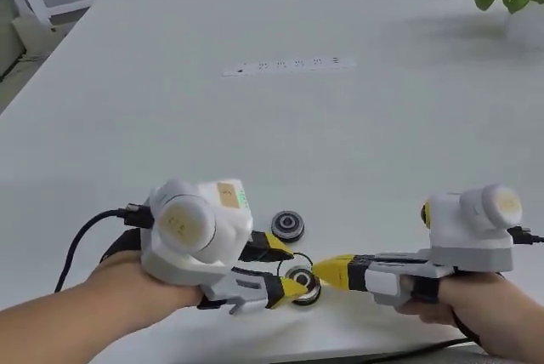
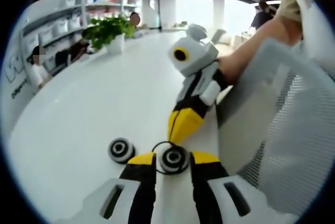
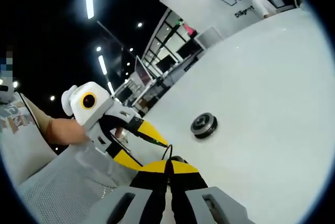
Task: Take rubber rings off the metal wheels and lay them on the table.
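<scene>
Bright overhead ceiling lights, soft shadows, fisheye edge distortion, slight blur

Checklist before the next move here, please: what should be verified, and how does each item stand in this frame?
1. Left gripper clamps the wheel: ok.
2. Right gripper shut on the rubber ring: ok.
3. Rubber ring fully off that wheel: cannot tell.
4. Second wheel stands apart from both grippers: ok.
5. Bare table beyond the wheels for laying the ring down: ok.
</scene>
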